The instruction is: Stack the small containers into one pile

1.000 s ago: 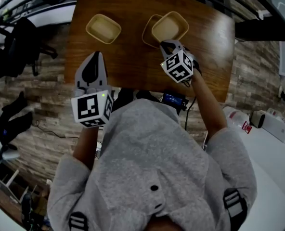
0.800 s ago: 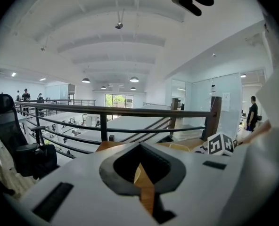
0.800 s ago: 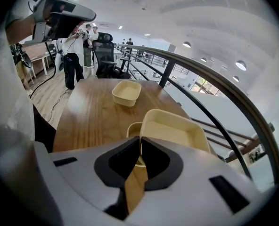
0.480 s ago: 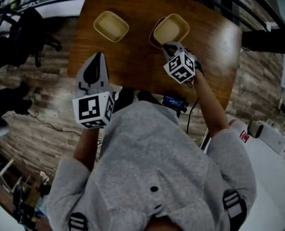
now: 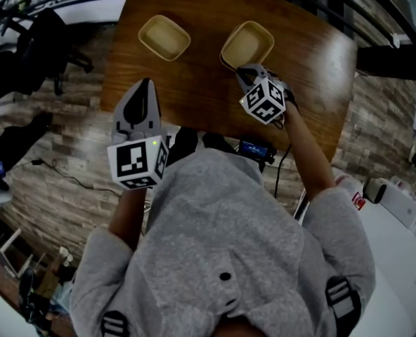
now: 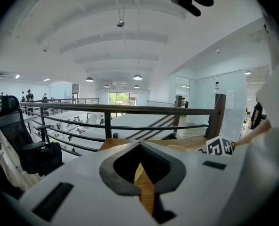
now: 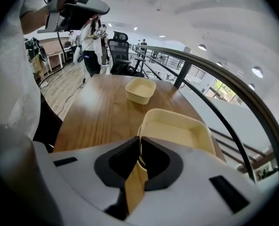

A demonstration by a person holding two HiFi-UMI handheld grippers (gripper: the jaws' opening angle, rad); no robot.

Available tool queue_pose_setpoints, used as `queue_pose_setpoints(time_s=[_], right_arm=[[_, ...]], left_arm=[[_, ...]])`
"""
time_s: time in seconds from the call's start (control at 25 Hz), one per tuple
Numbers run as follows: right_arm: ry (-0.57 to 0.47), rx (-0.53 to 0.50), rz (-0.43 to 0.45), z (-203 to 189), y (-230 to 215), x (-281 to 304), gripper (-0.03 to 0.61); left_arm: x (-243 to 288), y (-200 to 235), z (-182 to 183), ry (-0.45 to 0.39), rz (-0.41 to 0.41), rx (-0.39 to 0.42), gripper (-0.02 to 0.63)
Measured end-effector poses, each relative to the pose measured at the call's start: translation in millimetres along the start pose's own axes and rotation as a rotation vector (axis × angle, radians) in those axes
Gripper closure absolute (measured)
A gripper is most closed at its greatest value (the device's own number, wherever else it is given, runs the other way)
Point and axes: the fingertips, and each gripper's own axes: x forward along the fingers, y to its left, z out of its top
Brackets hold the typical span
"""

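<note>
Two cream containers show on the wooden table [image 5: 194,83]. One lone container [image 5: 164,37] [image 7: 140,89] sits at the far left. My right gripper [image 5: 244,69] [image 7: 139,142] is shut on the near rim of the other container [image 5: 247,45] [image 7: 177,131]. That one sits nested over a third container, of which only a thin rim [image 5: 225,56] shows below it. My left gripper [image 5: 143,84] [image 6: 139,147] hovers at the table's near left edge, shut with nothing between its jaws.
A railing [image 6: 116,109] runs behind the table's far side. An office chair [image 5: 43,44] stands to the left on the wood floor. The table's right half [image 5: 313,69] is bare wood.
The held container has slid left and down over the one beneath, which now barely peeks out. The left gripper has stayed in place.
</note>
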Motion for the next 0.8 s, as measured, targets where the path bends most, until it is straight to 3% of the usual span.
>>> queue_pose_setpoints(time_s=[0.28,0.8], right_arm=[[0.006,-0.036,0.038,-2.5,10.7,4.2,0.549],[0.024,0.035,0.074,-13.7,18.8,13.7,0.548]], left_arm=[[-1.1,-2.9,1.5,-0.003,-0.001,0.006,0.603],[0.2,-10.7,0.1,0.005,-0.022,0.016,0.603]])
